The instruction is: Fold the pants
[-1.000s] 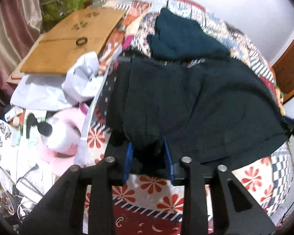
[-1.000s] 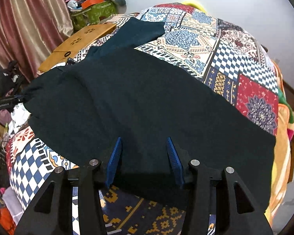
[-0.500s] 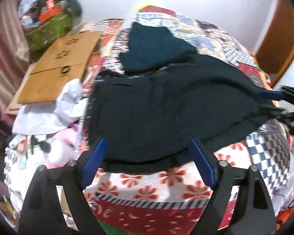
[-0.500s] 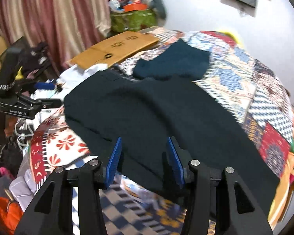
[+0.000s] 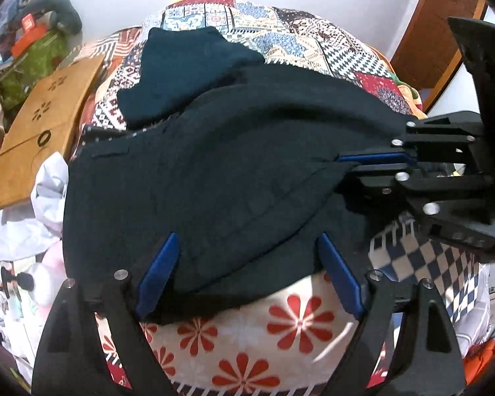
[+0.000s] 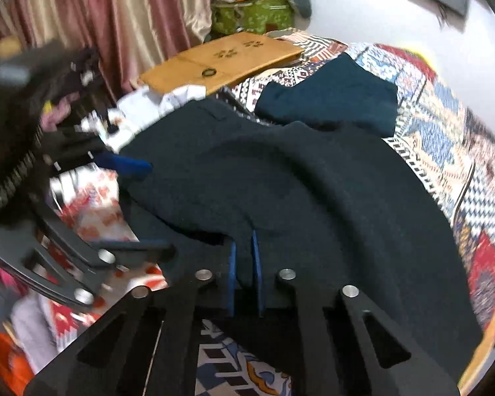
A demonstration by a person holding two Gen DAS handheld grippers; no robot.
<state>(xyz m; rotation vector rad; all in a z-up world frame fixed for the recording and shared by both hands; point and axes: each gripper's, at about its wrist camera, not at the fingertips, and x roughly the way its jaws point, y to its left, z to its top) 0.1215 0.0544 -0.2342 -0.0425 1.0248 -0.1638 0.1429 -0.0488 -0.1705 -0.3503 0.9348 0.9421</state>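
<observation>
Dark pants (image 5: 214, 171) lie spread across the patchwork bedspread (image 5: 297, 36), one layer folded over another. My left gripper (image 5: 247, 270) is open, its blue pads (image 5: 158, 274) straddling the pants' near edge without holding it. My right gripper (image 6: 244, 267) is shut on a fold of the pants' edge (image 6: 234, 227) and lifts it a little. It also shows in the left wrist view (image 5: 373, 161), pinching the cloth at the right. The left gripper shows blurred at the left of the right wrist view (image 6: 128, 165).
A folded dark teal garment (image 5: 188, 69) lies beyond the pants. A cardboard box (image 5: 46, 125) and white cloth (image 5: 46, 194) sit left of the bed. A wooden door (image 5: 439, 39) is at the right. Curtains (image 6: 99, 19) hang behind clutter.
My left gripper let go of the pants and opened wide. My right gripper closed on the pants' edge and carried it leftward, toward the left gripper.
</observation>
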